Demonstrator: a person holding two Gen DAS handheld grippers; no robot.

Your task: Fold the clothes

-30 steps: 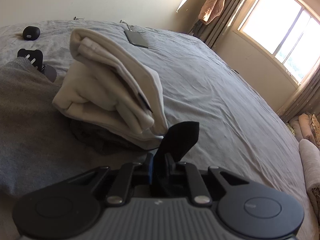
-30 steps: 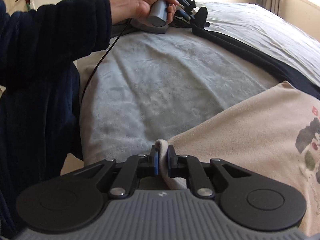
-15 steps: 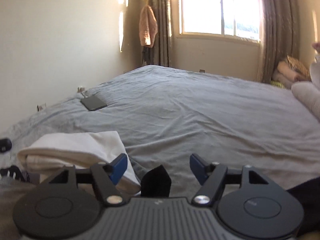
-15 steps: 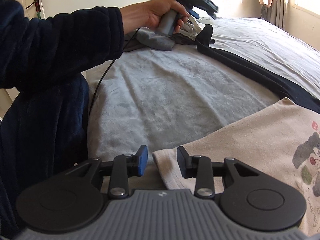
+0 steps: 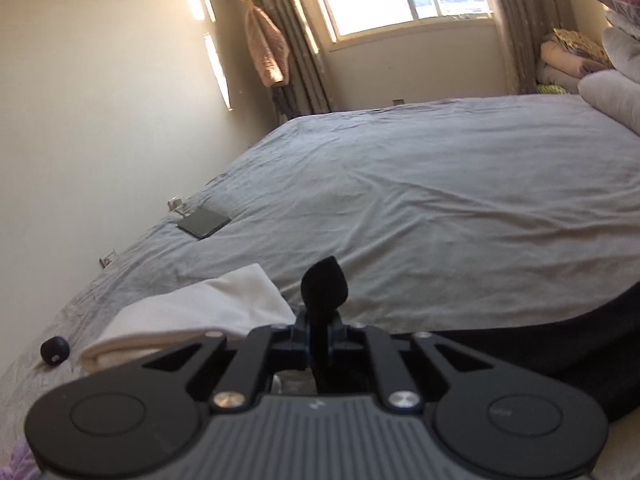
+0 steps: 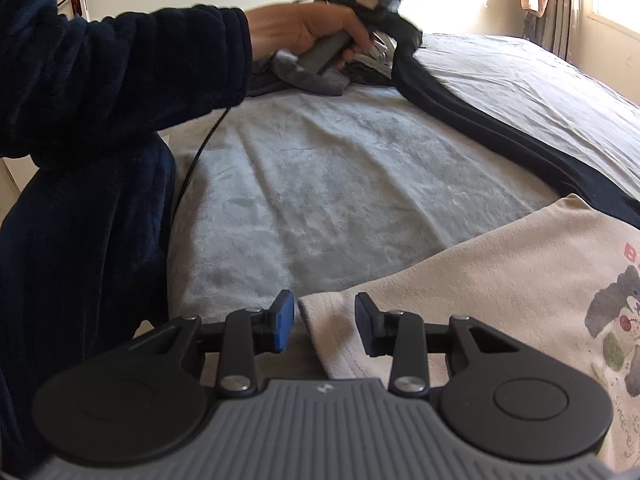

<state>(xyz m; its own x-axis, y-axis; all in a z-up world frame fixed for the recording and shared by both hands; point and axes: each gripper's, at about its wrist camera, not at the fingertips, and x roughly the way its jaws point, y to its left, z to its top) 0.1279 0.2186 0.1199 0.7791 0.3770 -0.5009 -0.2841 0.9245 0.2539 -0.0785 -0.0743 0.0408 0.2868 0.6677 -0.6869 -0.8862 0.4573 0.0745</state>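
Left gripper reclamped on black garment

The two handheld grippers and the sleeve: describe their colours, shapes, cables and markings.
The right gripper has a ribbed grey body, two round black discs, black linkage arms with silver rivets, blue-faced finger pads and a small white logo. The left gripper is built the same; its grey handle, with a camera mounted on top, shows in the right wrist view. A thin black cable hangs below the ribbed, plush dark navy sleeve.

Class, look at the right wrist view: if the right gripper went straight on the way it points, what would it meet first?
Probably the beige printed shirt: its corner already lies between the open right gripper jaws. Beyond it is the grey blanket, though depth is unclear.
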